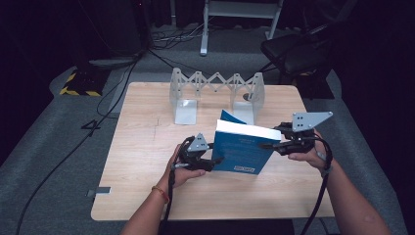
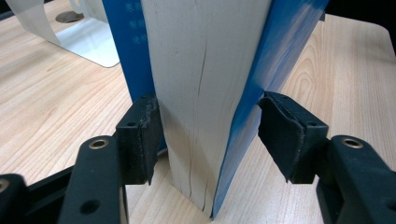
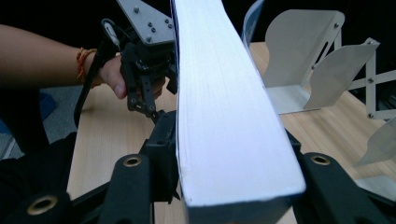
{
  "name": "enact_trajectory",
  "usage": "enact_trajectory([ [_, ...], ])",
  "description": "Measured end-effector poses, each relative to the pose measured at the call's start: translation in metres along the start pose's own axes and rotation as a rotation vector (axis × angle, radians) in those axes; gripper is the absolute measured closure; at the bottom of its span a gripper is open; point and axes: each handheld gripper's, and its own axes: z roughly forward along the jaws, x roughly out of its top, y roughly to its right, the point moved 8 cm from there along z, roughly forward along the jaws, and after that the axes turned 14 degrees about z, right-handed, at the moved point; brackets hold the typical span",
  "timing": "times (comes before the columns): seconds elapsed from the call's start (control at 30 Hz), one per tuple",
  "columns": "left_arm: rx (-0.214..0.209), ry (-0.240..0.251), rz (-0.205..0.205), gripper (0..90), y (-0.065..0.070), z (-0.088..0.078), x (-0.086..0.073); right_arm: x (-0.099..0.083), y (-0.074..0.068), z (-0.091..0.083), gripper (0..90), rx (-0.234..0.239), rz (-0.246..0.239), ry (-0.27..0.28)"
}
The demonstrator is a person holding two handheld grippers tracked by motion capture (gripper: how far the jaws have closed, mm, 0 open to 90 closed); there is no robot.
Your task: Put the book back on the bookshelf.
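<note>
Wooden table [image 1: 147, 161], my 2 claws [image 1: 198, 159] [image 1: 286, 143] clamp the blue book [image 1: 242, 149] upright, not yet in the folding bookstand [image 1: 215, 93].

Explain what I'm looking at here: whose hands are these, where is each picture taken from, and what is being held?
A person stands at a wooden table with a hand-held two-jaw gripper in each hand. One camera looks down from above; the other two ride on the grippers and look along their black jaws. The left gripper and the right gripper clamp opposite ends of a thick blue paperback book, each with a jaw on either cover. Behind it stands an expanding metal book rack, with no books in it.
</note>
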Motion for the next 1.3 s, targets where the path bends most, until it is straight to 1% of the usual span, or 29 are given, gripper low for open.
enact_trajectory([
  [0.03,0.003,-0.005,0.001,38.9,0.000,0.000,-0.001,0.000,0.000,0.001,55.5,0.001,-0.008,-0.011],
  [0.1,0.006,-0.031,0.003,37.8,0.000,-0.003,-0.005,0.001,-0.001,0.002,55.8,0.001,-0.018,-0.030],
  [0.13,0.011,-0.041,-0.003,37.2,0.000,-0.004,-0.007,0.002,-0.001,0.003,55.8,-0.004,-0.021,-0.040],
  [0.2,-0.002,-0.071,-0.011,35.9,0.002,-0.009,-0.015,0.004,-0.001,0.003,55.9,0.002,-0.023,-0.061],
  [0.23,-0.002,-0.071,-0.011,35.2,0.002,-0.009,-0.015,0.004,-0.001,0.003,55.9,0.002,-0.023,-0.061],
  [0.27,0.001,-0.101,-0.011,35.2,0.004,-0.013,-0.023,0.005,0.000,0.003,56.3,0.001,-0.018,-0.075],
  [0.3,-0.003,-0.116,-0.012,34.7,0.006,-0.017,-0.028,0.007,0.000,0.003,56.8,-0.007,-0.018,-0.098],
  [0.4,-0.001,-0.162,-0.025,34.1,0.012,-0.030,-0.046,0.009,0.000,0.004,57.3,-0.014,-0.018,-0.139],
  [0.47,-0.003,-0.190,-0.030,33.7,0.016,-0.037,-0.056,0.009,0.001,0.004,57.5,-0.008,-0.015,-0.145],
  [0.57,0.008,-0.253,-0.029,32.4,0.020,-0.051,-0.074,0.010,0.002,0.006,57.4,0.008,0.007,-0.153],
  [0.63,0.003,-0.283,-0.043,31.4,0.022,-0.058,-0.085,0.011,0.002,0.007,57.3,0.020,0.011,-0.160],
  [0.67,0.003,-0.283,-0.043,30.6,0.022,-0.058,-0.085,0.011,0.002,0.007,57.3,0.020,0.011,-0.160],
  [0.7,0.002,-0.297,-0.048,30.6,0.023,-0.061,-0.090,0.012,0.003,0.008,56.9,0.029,0.015,-0.170],
  [0.73,0.006,-0.312,-0.062,29.1,0.022,-0.065,-0.098,0.013,0.003,0.011,56.2,0.042,0.026,-0.192],
  [0.8,0.014,-0.308,-0.083,28.1,0.020,-0.069,-0.104,0.014,0.002,0.013,56.1,0.048,0.019,-0.212],
  [0.83,0.014,-0.308,-0.083,27.2,0.020,-0.069,-0.104,0.014,0.002,0.013,56.1,0.048,0.019,-0.212],
  [0.87,0.039,-0.298,-0.117,25.5,0.016,-0.071,-0.109,0.016,0.001,0.016,57.6,0.043,0.014,-0.231],
  [0.9,0.044,-0.298,-0.130,25.5,0.015,-0.072,-0.111,0.016,0.001,0.017,58.0,0.039,0.011,-0.234],
  [0.93,0.044,-0.304,-0.129,25.3,0.015,-0.072,-0.114,0.016,0.001,0.017,58.5,0.036,0.005,-0.235],
  [1.0,0.043,-0.327,-0.134,23.9,0.015,-0.070,-0.119,0.016,0.001,0.016,59.3,0.037,0.011,-0.231],
  [1.03,0.043,-0.327,-0.134,22.8,0.015,-0.070,-0.119,0.016,0.001,0.016,59.5,0.033,0.009,-0.227],
  [1.07,0.047,-0.313,-0.135,21.8,0.016,-0.069,-0.119,0.016,0.001,0.016,59.8,0.029,0.013,-0.223],
  [1.1,0.046,-0.312,-0.140,21.3,0.016,-0.069,-0.119,0.016,0.001,0.016,59.9,0.025,0.011,-0.219],
  [1.13,0.046,-0.312,-0.140,20.7,0.016,-0.069,-0.119,0.016,0.001,0.016,59.9,0.025,0.011,-0.219],
  [1.17,0.056,-0.313,-0.141,20.4,0.015,-0.068,-0.119,0.016,0.001,0.016,60.3,0.018,0.002,-0.218],
  [1.2,0.066,-0.317,-0.138,20.4,0.014,-0.068,-0.119,0.016,0.001,0.016,60.4,0.011,0.003,-0.215],
  [1.27,0.068,-0.321,-0.136,20.0,0.014,-0.067,-0.120,0.016,0.001,0.016,60.5,0.005,0.002,-0.211],
  [1.3,0.072,-0.323,-0.133,18.5,0.015,-0.067,-0.120,0.016,0.000,0.016,60.6,-0.002,0.002,-0.207],
])
